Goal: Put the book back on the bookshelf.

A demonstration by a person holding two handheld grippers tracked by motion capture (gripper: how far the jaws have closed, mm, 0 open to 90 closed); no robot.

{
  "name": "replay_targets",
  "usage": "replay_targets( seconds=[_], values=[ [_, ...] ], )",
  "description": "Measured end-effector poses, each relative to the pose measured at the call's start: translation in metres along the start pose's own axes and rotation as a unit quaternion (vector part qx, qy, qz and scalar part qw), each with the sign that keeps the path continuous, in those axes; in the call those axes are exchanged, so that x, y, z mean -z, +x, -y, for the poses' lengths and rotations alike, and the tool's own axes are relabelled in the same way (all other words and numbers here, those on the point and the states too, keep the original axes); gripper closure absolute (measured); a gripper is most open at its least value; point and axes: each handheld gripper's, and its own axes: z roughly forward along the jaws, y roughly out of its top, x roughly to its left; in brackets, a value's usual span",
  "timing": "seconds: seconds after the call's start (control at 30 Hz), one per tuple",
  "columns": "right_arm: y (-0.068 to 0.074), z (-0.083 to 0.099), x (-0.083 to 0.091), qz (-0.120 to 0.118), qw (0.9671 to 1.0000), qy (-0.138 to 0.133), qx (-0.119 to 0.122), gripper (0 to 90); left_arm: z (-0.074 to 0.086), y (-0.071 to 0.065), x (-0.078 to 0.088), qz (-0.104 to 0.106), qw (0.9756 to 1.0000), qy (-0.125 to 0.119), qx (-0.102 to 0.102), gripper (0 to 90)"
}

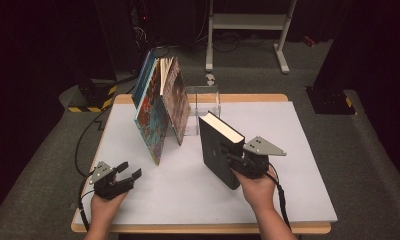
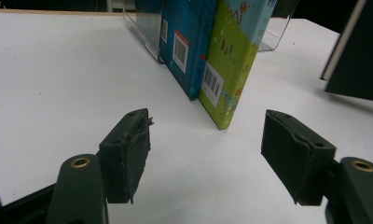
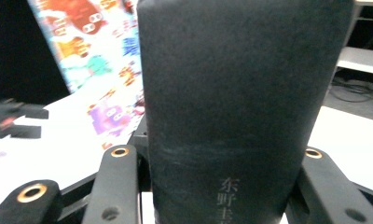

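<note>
A thick black hardcover book [image 1: 214,145] stands upright on the white table [image 1: 188,195], tilted slightly. My right gripper [image 1: 228,156] is shut on its spine end. In the right gripper view the dark spine [image 3: 231,102] sits between both fingers [image 3: 118,186], with pale characters printed low on it. Several colourful picture books [image 1: 158,107] lean together against a clear plastic stand [image 1: 204,105] at the back. My left gripper [image 1: 129,170] rests open near the front left corner, holding nothing. In the left gripper view, my left gripper [image 2: 205,135] points toward the blue book [image 2: 187,42] and green book [image 2: 231,51].
The table's wooden edge [image 1: 198,228] runs along the front. Cables trail from both grippers over the front of the table. A white metal frame [image 1: 248,22] stands on the dark floor beyond the table. Bare table surface lies between my two hands.
</note>
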Motion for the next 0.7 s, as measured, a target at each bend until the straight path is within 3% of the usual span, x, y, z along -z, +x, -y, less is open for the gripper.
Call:
replay_targets(
  seconds=[0.03,0.13,0.23,0.47,0.5,0.7],
  values=[
    [-0.002,-0.003,-0.009,0.016,0.9998,-0.006,-0.004,54.2,0.000,0.000,0.000,0.001,1.0000,-0.001,0.000,32.6],
    [-0.003,-0.006,-0.017,0.027,0.9995,-0.012,-0.008,54.2,0.000,0.000,0.000,0.005,1.0000,-0.004,0.002,32.6],
    [-0.007,-0.015,-0.038,0.054,0.9982,-0.021,-0.016,54.2,-0.001,0.000,0.003,0.010,0.9999,-0.009,0.005,32.5],
    [-0.015,-0.029,-0.067,0.084,0.9959,-0.028,-0.020,54.1,-0.002,0.000,0.004,0.017,0.9997,-0.013,0.008,32.5],
    [-0.018,-0.034,-0.077,0.096,0.9948,-0.030,-0.018,54.1,-0.002,0.001,0.004,0.018,0.9997,-0.014,0.008,32.5],
    [-0.026,-0.043,-0.106,0.122,0.9917,-0.034,-0.020,54.1,-0.002,0.002,0.003,0.026,0.9992,-0.020,0.022,32.4]
  ],
)
